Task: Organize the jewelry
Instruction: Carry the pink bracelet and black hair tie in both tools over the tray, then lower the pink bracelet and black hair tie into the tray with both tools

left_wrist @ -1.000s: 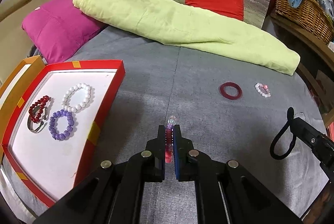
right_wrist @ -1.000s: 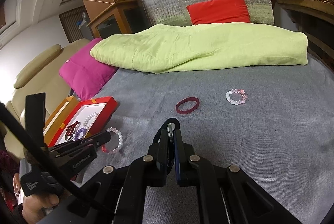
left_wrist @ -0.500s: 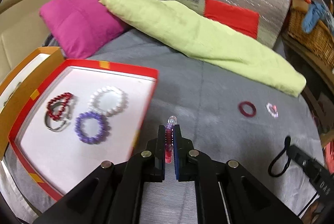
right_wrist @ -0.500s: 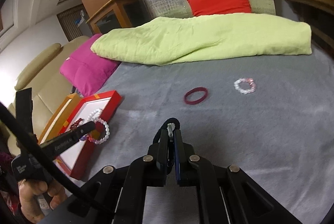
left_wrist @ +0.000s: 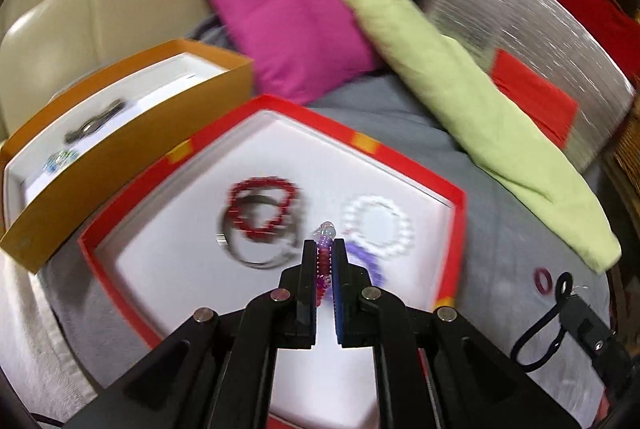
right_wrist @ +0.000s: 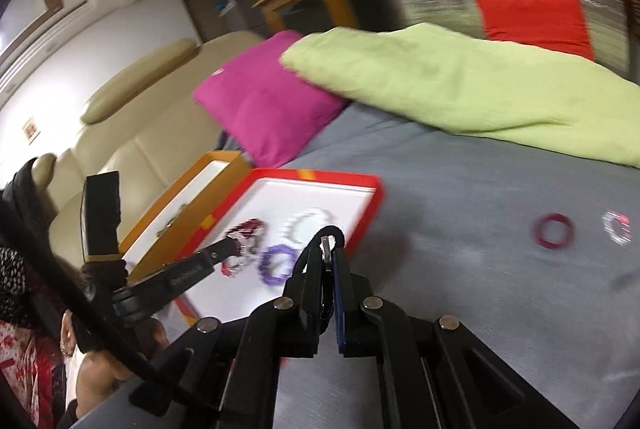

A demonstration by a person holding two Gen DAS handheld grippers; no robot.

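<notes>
My left gripper (left_wrist: pixel 324 249) is shut on a pink and clear bead bracelet (left_wrist: pixel 325 257) and hangs over the red tray (left_wrist: pixel 456 213). On the tray's white floor lie a red bead bracelet (left_wrist: pixel 262 207), a metal bangle (left_wrist: pixel 256 257), a white bead bracelet (left_wrist: pixel 378 225) and a purple one (left_wrist: pixel 366 259). My right gripper (right_wrist: pixel 329 249) is shut on a black hair tie (right_wrist: pixel 326 233) over the grey bed cover, by the tray's near corner (right_wrist: pixel 360 229). A dark red ring (right_wrist: pixel 554 231) and a pale bead bracelet (right_wrist: pixel 616 227) lie on the cover to the right.
An orange box (left_wrist: pixel 132 137) with small items stands left of the red tray. A magenta pillow (left_wrist: pixel 288 25), a green blanket (left_wrist: pixel 472 109) and a silver padded board (left_wrist: pixel 540 29) lie behind. A beige sofa (right_wrist: pixel 132 133) borders the left. A hand (right_wrist: pixel 104 377) holds the left gripper.
Both grippers have swung left toward the boxes. The left one, holding the bracelet, now hangs over the red tray instead of the grey cover. The right one has come up beside the tray.
</notes>
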